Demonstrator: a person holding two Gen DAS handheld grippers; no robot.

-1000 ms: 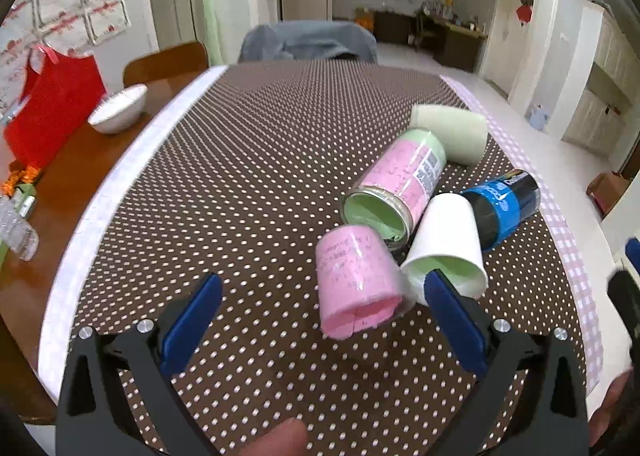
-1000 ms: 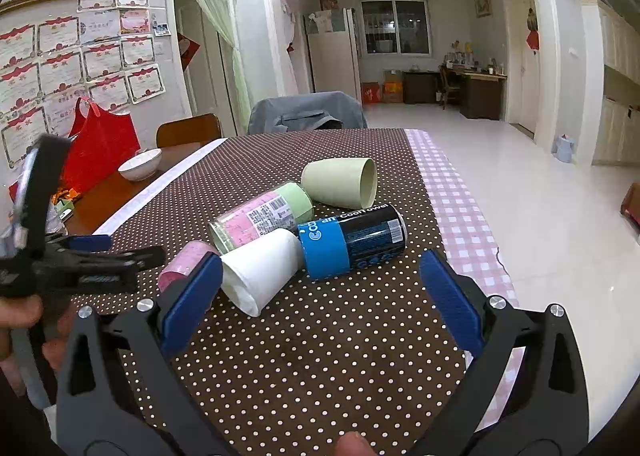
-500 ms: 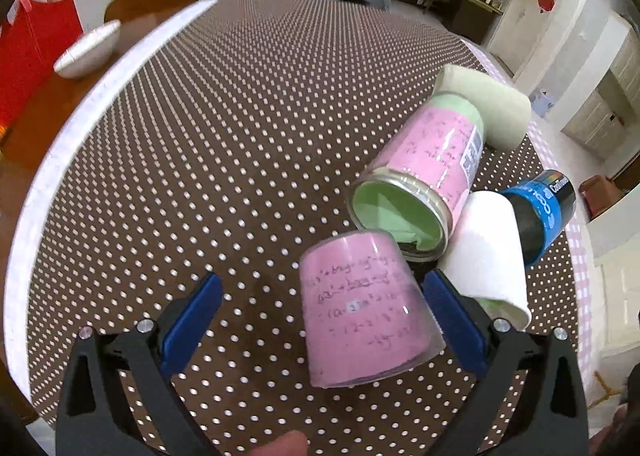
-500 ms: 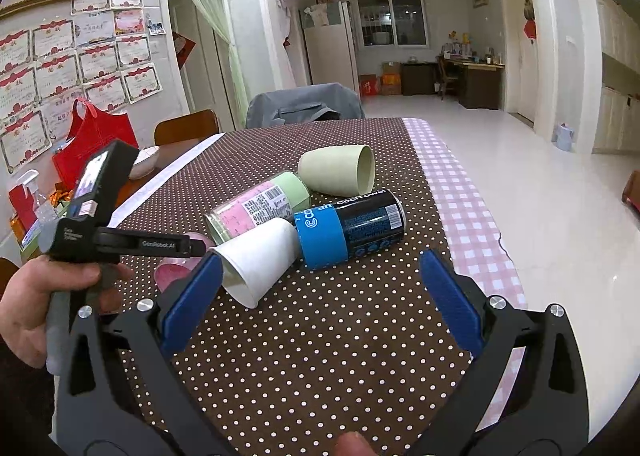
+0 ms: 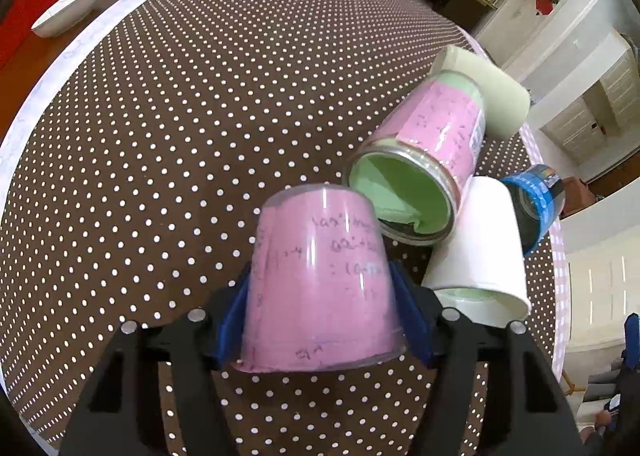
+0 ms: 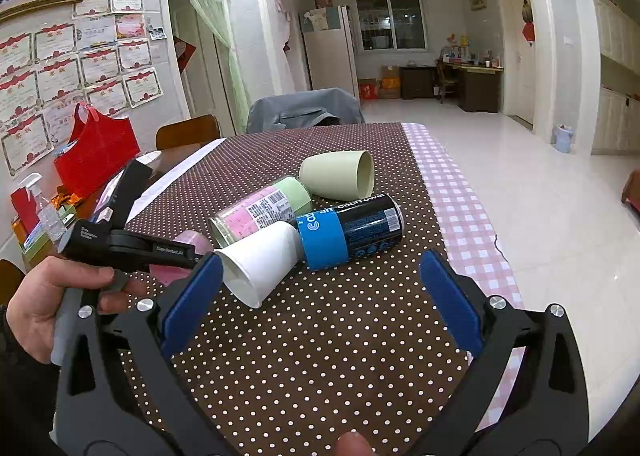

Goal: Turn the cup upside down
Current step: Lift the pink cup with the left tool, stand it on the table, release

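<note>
two grippers: i hold one in each hand, both over the dotted counter (image 6: 320, 336).
left gripper (image 5: 320, 304): its blue pads are clamped on the pink cup, one on each side of the wall.
pink cup (image 5: 320, 288): lies tipped, closed base pointing away from me, wide rim toward the camera; from the right wrist view only a pink sliver (image 6: 188, 248) shows behind the left gripper's body.
right gripper (image 6: 316, 296): jaws spread wide apart, holding nothing, hanging over the near edge of the counter.
left hand (image 6: 44, 304): wrapped around the grey handle of the left gripper.
green jar (image 5: 420, 167): on its side just beyond the pink cup, open mouth facing me, pink label around it.
white cup (image 5: 480, 248): on its side, beside the pink cup, touching the jar and the can.
blue can (image 6: 352, 232): lying flat, its end against the white cup's base.
pale green cup (image 6: 340, 173): on its side behind the jar, farthest from me.
white bowl (image 5: 68, 7): far left on bare wood.
</note>
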